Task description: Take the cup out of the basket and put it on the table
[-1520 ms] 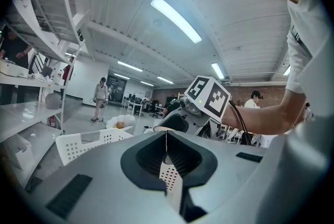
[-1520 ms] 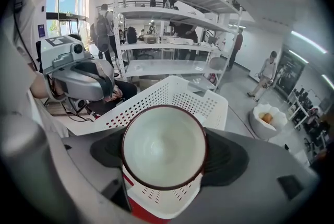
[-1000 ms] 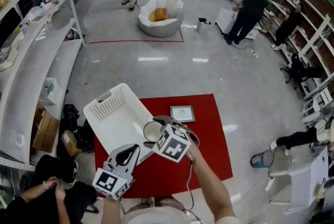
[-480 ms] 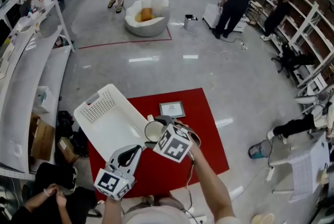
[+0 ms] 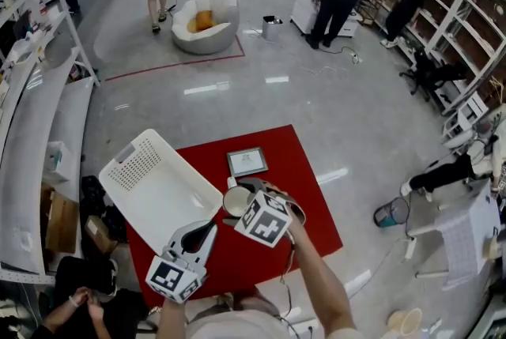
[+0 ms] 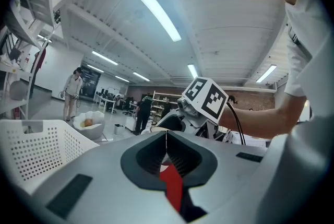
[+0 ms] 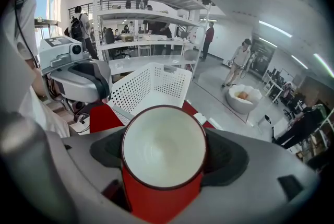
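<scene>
**Right gripper, jaws outward.** The right gripper [image 7: 164, 163] is clamped on the cup [image 7: 162, 142]. One jaw presses each side of the wall, so the white bowl and dark rim sit centred between them, with the mouth facing back toward the gripper's camera. A two-sided hold of this kind probably keeps the mouth from tipping during transfer.

From the head view, the cup [image 5: 236, 201] is outside the white perforated basket [image 5: 134, 165]. It hangs just right of the basket's near-right rim, over the red table [image 5: 304, 199]. Whether its base touches the table cannot be told, and the placing step is judged unfinished while the jaws grip.

**Left gripper.** The left gripper [image 6: 166, 145] has its jaws closed together on nothing, with only a red strip of table showing below them. It is held near and to the left, at the basket's near end, probably parked clear of the working hand.

**Surroundings.** A small grey-framed panel [image 5: 247, 162] lies flat on the far side of the table, apart from the cup.
</scene>
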`<action>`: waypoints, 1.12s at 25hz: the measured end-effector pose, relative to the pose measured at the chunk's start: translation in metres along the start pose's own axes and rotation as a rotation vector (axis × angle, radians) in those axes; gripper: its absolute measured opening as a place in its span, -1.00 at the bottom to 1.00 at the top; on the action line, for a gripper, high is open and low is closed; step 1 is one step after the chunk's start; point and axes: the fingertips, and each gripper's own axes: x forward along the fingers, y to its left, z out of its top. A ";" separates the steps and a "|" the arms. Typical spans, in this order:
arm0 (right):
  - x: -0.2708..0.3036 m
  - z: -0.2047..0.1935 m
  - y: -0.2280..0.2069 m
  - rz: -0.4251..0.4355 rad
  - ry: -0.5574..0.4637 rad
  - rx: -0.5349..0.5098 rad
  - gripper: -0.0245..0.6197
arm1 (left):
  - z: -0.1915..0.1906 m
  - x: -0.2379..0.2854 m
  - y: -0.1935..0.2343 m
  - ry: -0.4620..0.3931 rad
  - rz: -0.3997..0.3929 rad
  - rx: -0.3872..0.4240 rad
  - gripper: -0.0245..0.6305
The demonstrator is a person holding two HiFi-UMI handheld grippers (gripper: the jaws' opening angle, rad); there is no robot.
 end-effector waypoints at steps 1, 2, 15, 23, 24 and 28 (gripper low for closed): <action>0.000 -0.005 0.000 -0.002 0.003 0.007 0.36 | -0.002 0.003 -0.002 0.003 -0.007 0.001 -0.89; -0.001 -0.009 -0.001 -0.003 0.007 0.015 0.36 | -0.003 0.005 -0.005 0.006 -0.014 0.002 -0.89; 0.005 -0.064 -0.006 -0.023 0.051 0.104 0.36 | -0.024 0.031 -0.026 0.041 -0.083 -0.001 -0.89; 0.023 -0.092 -0.003 -0.025 0.068 0.141 0.36 | -0.040 0.041 -0.031 0.059 -0.118 -0.008 -0.89; 0.026 -0.097 -0.002 -0.023 0.074 0.147 0.36 | -0.043 0.043 -0.031 0.061 -0.121 -0.009 -0.89; 0.040 -0.115 0.001 -0.019 0.109 0.165 0.36 | -0.055 0.048 -0.029 0.076 -0.127 -0.010 -0.89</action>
